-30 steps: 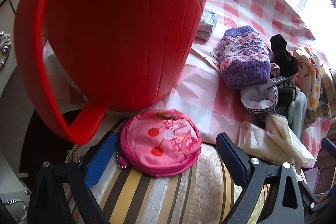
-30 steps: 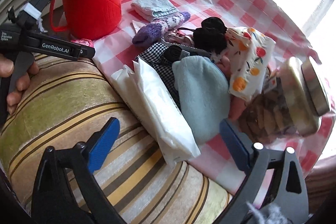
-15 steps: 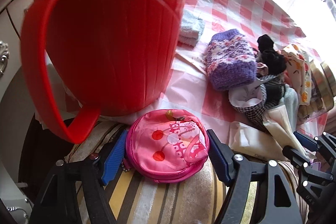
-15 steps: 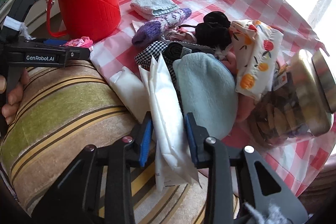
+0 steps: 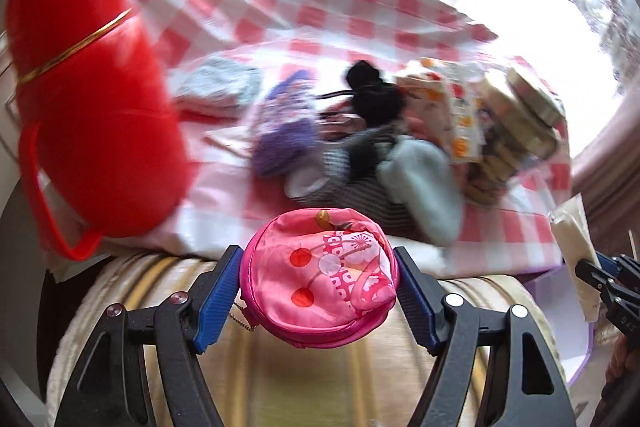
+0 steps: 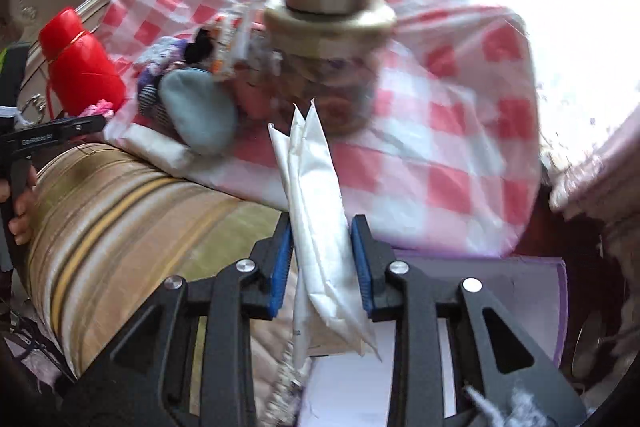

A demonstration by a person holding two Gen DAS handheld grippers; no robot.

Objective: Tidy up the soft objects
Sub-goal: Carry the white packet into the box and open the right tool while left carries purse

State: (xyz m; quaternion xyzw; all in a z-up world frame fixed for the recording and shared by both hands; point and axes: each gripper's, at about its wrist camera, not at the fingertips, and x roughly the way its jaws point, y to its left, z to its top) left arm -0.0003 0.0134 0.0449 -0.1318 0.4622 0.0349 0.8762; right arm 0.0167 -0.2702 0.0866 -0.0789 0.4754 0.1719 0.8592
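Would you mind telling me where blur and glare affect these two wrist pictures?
Left wrist view: the round pink pouch is sharp, the red plastic flask smeared, the window blown out. Right wrist view: the white folded packet is fairly sharp, the lidded glass jar blurred.

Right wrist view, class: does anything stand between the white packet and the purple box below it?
Nothing visible does. The right tongs hold the white packet over the near edge of the purple box; the box's visible part looks bare.

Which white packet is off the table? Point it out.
The white packet clamped upright between the right gripper jaws. The other white packet lies flat at the checked cloth's edge, beside the pale blue pouch.
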